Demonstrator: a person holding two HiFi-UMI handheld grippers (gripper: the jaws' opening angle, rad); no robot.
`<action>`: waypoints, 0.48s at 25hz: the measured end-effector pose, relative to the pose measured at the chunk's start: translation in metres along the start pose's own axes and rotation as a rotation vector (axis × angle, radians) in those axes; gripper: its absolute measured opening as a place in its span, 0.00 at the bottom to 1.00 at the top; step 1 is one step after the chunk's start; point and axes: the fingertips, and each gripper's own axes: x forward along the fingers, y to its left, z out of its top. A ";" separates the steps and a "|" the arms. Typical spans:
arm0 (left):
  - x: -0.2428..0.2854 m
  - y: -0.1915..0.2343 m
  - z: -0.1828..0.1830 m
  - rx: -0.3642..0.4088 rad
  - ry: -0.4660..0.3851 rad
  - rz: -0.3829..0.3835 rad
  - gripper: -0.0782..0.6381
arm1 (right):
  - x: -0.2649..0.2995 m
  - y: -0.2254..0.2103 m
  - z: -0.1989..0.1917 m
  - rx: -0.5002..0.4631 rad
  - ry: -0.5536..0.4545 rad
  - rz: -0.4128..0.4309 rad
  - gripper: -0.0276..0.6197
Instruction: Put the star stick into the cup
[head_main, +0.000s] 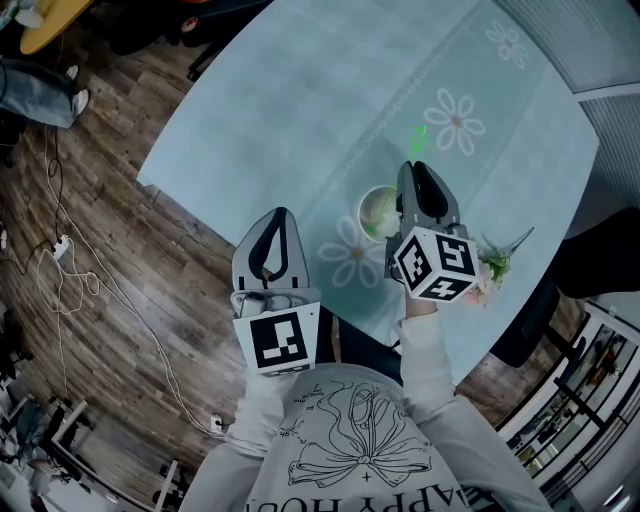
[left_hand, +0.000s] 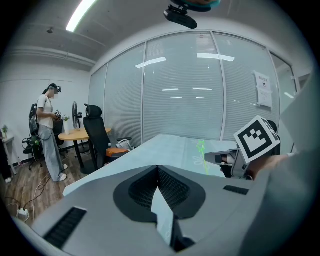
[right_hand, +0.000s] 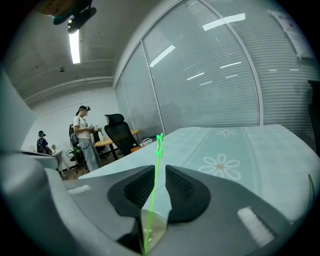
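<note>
Fingers (left_hand: 176, 191) of the left gripper (head_main: 279, 217) are pressed together at the tips, with nothing between them; the gripper is held at the table's near edge. The right gripper (head_main: 421, 170) is held over the cup (head_main: 374, 213), its fingers (right_hand: 184, 186) parted by a narrow gap. The star stick (right_hand: 159, 141) is seen upright in that gap, close to one pad and not pinched from both sides. Its lower end is in the cup and the star is above the fingertips. The cup is stood near the near edge of the table (head_main: 300, 110). A flower sprig (head_main: 497, 262) is laid at the near right edge. Beyond, a standing person (left_hand: 47, 131) and an office chair (left_hand: 95, 135) are noted.
</note>
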 end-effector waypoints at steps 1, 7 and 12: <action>0.000 0.001 0.002 -0.003 -0.005 -0.002 0.12 | -0.001 0.001 0.001 -0.002 -0.002 -0.001 0.16; -0.006 0.003 0.020 0.005 -0.046 0.004 0.12 | -0.019 0.006 0.022 0.000 -0.051 0.000 0.16; -0.015 0.001 0.044 -0.012 -0.093 0.001 0.12 | -0.044 0.017 0.053 -0.007 -0.115 0.027 0.16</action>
